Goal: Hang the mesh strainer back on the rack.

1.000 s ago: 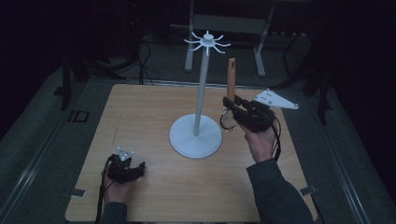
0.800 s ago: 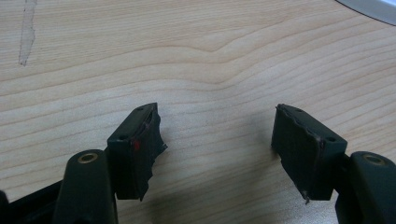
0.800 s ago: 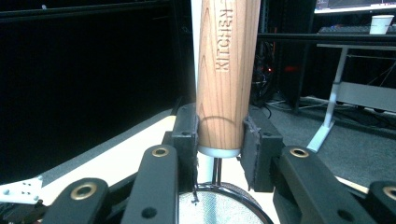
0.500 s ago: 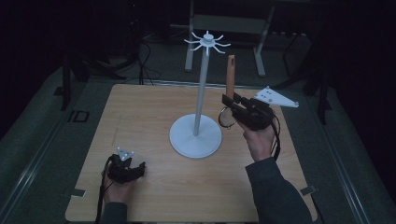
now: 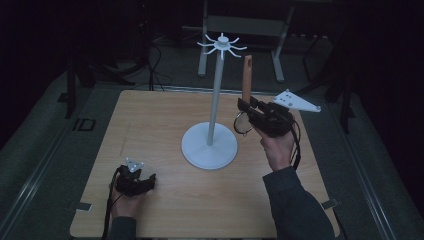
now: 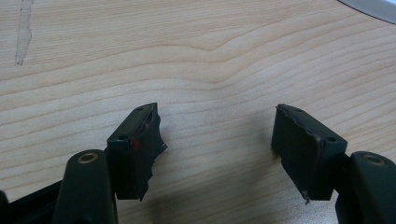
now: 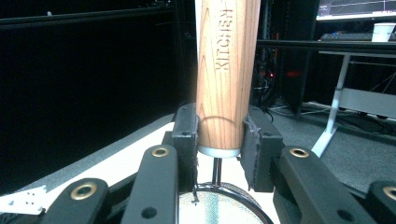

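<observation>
Holding a sieve (image 5: 245, 107) by its handle in right gripper (image 5: 246, 106), beside the stand (image 5: 214, 100). Left gripper (image 5: 134, 181) wide, resting on desk (image 5: 150, 125). Next, probably: lift and hang on a hook.

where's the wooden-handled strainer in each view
High view: wooden-handled strainer right of centre, handle upright, held by the right gripper.
Left gripper view: not in it.
Right gripper view: handle centre, clamped between the jaws, mesh below.
Shared landmark: white stand, its base edge top right.

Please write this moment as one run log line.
right tool: shut on wooden-handled mesh strainer, handle up | left tool: open, over wooden table | white hook stand: bare
</observation>
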